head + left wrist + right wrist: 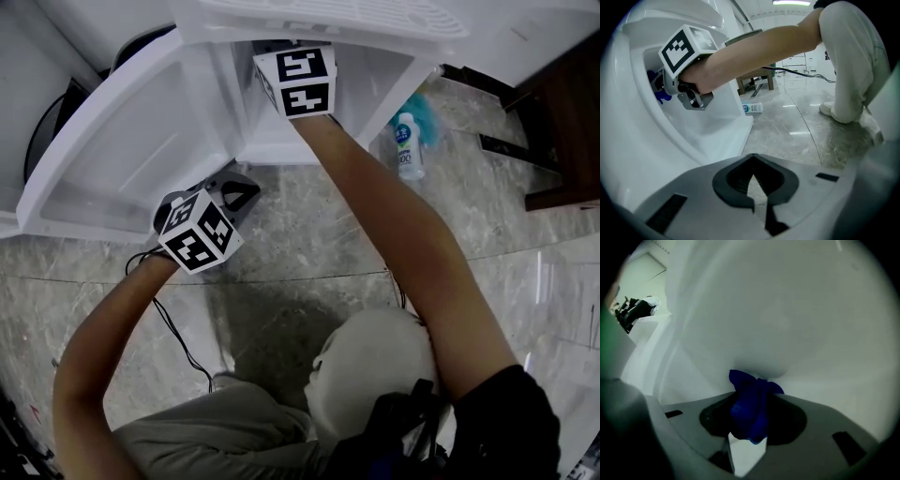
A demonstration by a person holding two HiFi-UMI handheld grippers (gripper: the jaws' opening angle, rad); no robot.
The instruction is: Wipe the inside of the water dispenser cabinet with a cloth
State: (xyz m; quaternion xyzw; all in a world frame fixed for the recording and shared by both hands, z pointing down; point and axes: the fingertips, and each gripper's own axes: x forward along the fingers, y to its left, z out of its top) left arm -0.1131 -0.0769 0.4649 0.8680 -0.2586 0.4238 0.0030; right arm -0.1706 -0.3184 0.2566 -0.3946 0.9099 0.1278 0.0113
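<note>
The white water dispenser cabinet (375,75) stands open, its door (122,141) swung out to the left. My right gripper (749,414) reaches inside; in the head view only its marker cube (295,80) shows. It is shut on a bunched dark blue cloth (750,404), whose tip lies against the cabinet's white inner wall (778,310). In the left gripper view the cloth (658,93) peeks out beside that cube (686,47). My left gripper (754,180) is shut with nothing in it, hanging low in front of the door (236,192), apart from the cabinet.
A small white bottle (407,148) lies on the marble floor right of the cabinet, next to a teal fluffy thing (424,112). Dark wooden furniture (562,122) stands at the right. A black cable (178,337) trails over the floor near my knees.
</note>
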